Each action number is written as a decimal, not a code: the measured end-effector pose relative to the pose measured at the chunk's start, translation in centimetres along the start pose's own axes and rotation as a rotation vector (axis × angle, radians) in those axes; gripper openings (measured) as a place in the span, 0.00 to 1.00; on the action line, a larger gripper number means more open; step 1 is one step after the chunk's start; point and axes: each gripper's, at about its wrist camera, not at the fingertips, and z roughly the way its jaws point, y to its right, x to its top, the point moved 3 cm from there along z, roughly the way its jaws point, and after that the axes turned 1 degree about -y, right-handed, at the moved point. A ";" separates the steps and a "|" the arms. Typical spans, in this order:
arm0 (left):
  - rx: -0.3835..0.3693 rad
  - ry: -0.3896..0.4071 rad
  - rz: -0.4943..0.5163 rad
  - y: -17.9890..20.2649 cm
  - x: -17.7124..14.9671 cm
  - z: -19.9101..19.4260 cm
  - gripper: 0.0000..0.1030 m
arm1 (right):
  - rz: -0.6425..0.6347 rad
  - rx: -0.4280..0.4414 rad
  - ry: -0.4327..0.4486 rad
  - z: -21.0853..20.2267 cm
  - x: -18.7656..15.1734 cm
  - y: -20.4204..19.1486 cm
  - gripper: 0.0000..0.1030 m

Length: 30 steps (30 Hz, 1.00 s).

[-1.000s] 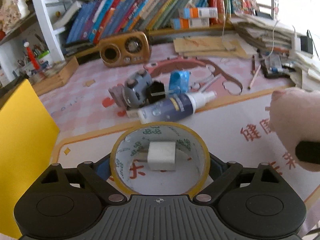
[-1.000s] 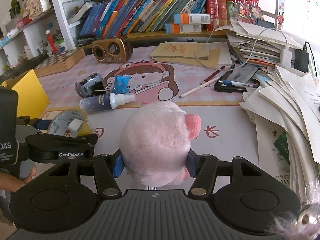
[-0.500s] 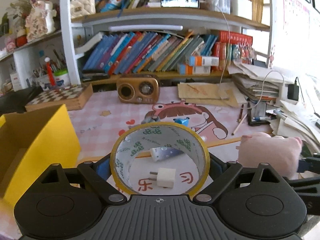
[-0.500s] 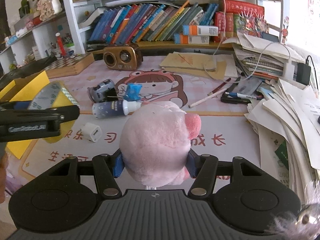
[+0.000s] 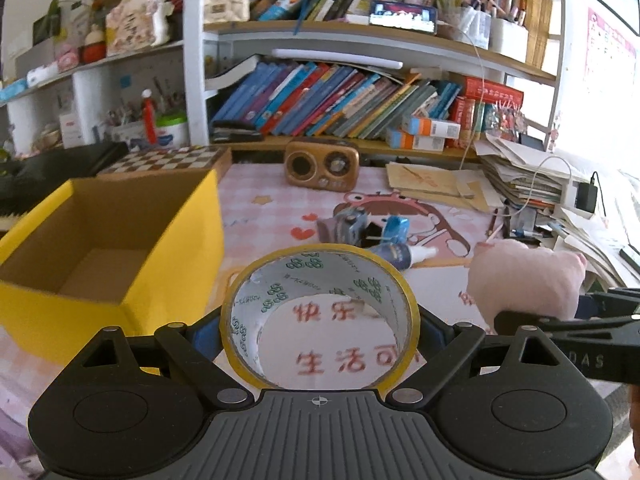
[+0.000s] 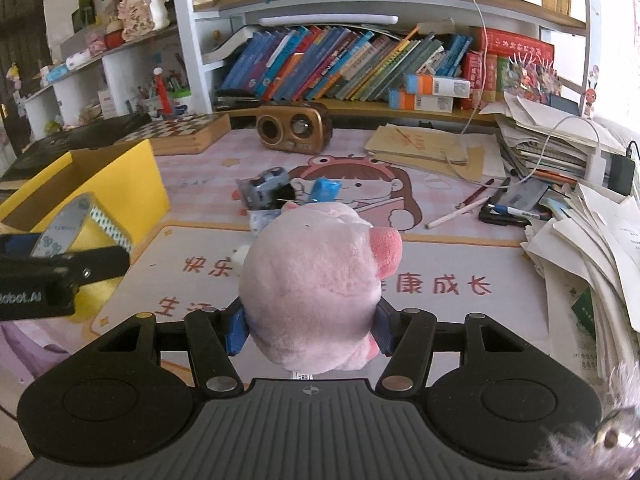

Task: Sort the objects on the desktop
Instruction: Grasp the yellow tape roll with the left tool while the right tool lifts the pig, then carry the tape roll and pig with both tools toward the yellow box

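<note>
My left gripper (image 5: 319,332) is shut on a yellow roll of tape (image 5: 384,276) and holds it above the desk mat, just right of the open yellow box (image 5: 176,248). My right gripper (image 6: 310,330) is shut on a pink plush pig (image 6: 316,280), held above the mat. The pig also shows in the left wrist view (image 5: 524,280), and the tape shows in the right wrist view (image 6: 76,220). On the mat lie a spray bottle (image 5: 394,254), a grey toy car (image 6: 262,190), a blue packet (image 6: 326,190) and a white plug (image 6: 240,256).
A brown retro radio (image 6: 294,128) and a chessboard box (image 6: 184,130) stand at the back below the bookshelf. Stacks of paper (image 6: 592,240) crowd the right side, with pencils and a pen (image 6: 512,212) beside them. The yellow box is open and looks empty inside.
My left gripper has risen and swung left with the tape, so the yellow box's inside now shows. My right gripper has lifted the pig slightly higher.
</note>
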 end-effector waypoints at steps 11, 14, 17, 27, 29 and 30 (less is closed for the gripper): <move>-0.033 0.003 -0.008 -3.3 -2.2 -3.1 0.90 | -0.004 -0.020 -0.003 -2.1 -1.7 -4.6 0.54; -0.043 -0.004 -0.009 -4.2 -3.0 -4.0 0.90 | -0.003 -0.019 -0.011 -2.7 -2.4 -6.1 0.54; -0.057 -0.014 -0.013 -5.2 -3.7 -5.0 0.90 | -0.004 -0.012 -0.017 -3.3 -3.1 -7.6 0.54; -0.063 -0.029 -0.010 -8.4 -6.0 -8.2 0.90 | 0.005 0.011 -0.049 -5.0 -5.7 -12.5 0.54; -0.061 -0.032 -0.012 -9.0 -6.6 -8.9 0.90 | 0.004 0.016 -0.054 -5.4 -6.3 -13.5 0.54; -0.060 -0.033 -0.012 -9.3 -6.8 -9.2 0.90 | 0.003 0.020 -0.056 -5.5 -6.5 -13.9 0.54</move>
